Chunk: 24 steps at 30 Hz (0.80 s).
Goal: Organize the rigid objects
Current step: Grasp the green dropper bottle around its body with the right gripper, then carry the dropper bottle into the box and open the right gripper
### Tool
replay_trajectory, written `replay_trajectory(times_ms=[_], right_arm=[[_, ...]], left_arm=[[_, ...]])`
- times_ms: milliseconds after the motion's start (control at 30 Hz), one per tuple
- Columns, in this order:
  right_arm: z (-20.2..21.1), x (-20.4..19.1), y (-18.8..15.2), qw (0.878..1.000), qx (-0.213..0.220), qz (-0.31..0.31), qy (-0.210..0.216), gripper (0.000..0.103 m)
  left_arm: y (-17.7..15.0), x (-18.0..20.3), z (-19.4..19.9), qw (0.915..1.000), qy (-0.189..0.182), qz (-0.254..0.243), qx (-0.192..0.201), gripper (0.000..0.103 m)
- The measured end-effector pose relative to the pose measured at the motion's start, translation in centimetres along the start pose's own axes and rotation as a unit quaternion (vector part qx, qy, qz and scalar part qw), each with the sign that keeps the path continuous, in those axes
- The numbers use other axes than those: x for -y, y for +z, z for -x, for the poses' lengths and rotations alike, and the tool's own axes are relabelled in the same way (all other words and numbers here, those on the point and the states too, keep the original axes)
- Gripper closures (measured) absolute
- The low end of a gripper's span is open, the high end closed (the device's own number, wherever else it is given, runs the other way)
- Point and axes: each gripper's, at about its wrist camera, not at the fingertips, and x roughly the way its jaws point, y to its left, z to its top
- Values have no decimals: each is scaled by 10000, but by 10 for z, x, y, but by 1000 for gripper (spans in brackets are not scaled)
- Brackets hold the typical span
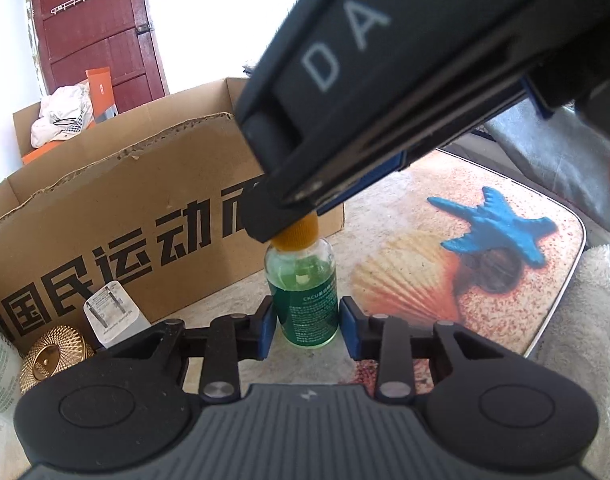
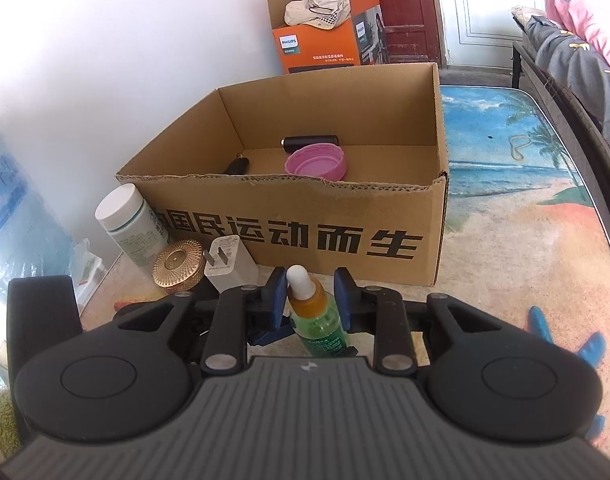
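One dropper bottle [image 1: 303,300] of green liquid stands upright on the patterned mat [image 1: 445,280], just in front of the printed wall of one open cardboard box [image 2: 305,216].

Left tongs [image 1: 307,326]: spread, one blue pad on each side of the bottle's lower body, a narrow gap visible at both pads.

Right tongs [image 2: 310,298]: spread wider, straddling the bottle's orange collar and white bulb from above, not touching either.

Inside the box: two dark cylindrical items [image 2: 310,141] and one pink lid [image 2: 316,161].

Left of the bottle, against the box front: one white plug adapter [image 2: 229,264], one gold round tin [image 2: 178,266] and one white-capped jar [image 2: 131,226].

Behind the box: one orange carton [image 2: 325,32].
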Motion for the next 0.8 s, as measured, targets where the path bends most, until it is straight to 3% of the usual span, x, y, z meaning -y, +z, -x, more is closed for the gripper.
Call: replay_trajectory(times_ms=[533, 800], right_arm=[[15, -3, -5, 9999, 116, 42, -13, 83], [59, -31, 38, 9960, 679, 508, 298, 83]], left_arm=[[6, 3, 25, 9998, 76, 45, 180, 70], [53, -23, 77, 9973, 361, 87, 641, 69]])
